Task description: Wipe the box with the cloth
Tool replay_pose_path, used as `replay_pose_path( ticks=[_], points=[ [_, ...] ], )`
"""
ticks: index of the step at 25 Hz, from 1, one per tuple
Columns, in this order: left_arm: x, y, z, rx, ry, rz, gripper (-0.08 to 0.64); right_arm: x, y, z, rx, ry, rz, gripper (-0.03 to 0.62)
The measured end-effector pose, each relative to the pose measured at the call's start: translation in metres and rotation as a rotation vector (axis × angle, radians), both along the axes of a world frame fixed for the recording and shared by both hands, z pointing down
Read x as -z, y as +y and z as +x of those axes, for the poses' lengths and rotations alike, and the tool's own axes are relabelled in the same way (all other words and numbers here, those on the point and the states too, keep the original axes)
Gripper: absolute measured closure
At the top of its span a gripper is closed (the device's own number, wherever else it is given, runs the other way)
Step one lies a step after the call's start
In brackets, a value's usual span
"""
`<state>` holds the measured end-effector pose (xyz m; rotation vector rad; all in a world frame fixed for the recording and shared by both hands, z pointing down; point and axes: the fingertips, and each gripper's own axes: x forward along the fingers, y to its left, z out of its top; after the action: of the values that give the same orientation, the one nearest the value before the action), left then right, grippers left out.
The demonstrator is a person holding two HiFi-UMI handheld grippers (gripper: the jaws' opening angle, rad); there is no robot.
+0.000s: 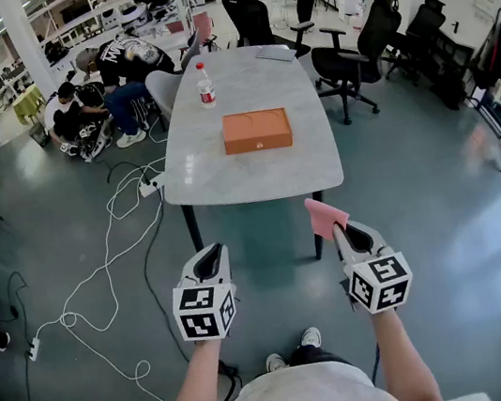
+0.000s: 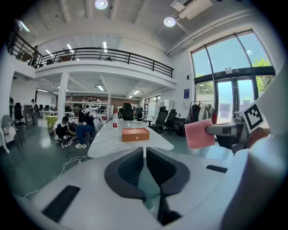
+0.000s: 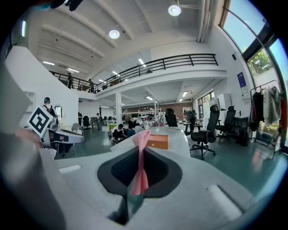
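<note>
An orange flat box point(image 1: 256, 131) lies in the middle of a grey table point(image 1: 229, 184), well ahead of both grippers. My right gripper point(image 1: 343, 230) is shut on a pink cloth point(image 1: 326, 217), which sticks up between its jaws; in the right gripper view the cloth point(image 3: 141, 157) hangs in front of the box point(image 3: 157, 142). My left gripper point(image 1: 210, 254) is held level beside it, shut with nothing in it. In the left gripper view the box point(image 2: 135, 134) sits far ahead and the cloth point(image 2: 199, 133) shows at the right. Both grippers are off the table's near end, above the floor.
A water bottle point(image 1: 205, 85) stands on the table behind the box, and a grey flat item point(image 1: 275, 52) lies at the far end. Black office chairs point(image 1: 367, 42) stand to the right. White cables point(image 1: 115, 246) trail over the floor at left, where people point(image 1: 106, 76) sit.
</note>
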<state>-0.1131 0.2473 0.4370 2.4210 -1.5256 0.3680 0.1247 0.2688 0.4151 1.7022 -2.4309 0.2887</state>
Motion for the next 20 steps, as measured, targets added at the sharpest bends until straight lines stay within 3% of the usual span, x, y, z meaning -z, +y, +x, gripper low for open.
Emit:
replay_pose_path(
  ticks=[12,20],
  points=[
    [-0.008,-0.012,-0.011,-0.015,0.022,-0.008,0.534,0.001,-0.012,-0.007,-0.009,0.004,0.006,0.577],
    [-0.019,-0.046,-0.001,-0.015,0.006,-0.03,0.534,-0.007,-0.051,0.004,-0.003,-0.012,-0.002,0.577]
  ],
)
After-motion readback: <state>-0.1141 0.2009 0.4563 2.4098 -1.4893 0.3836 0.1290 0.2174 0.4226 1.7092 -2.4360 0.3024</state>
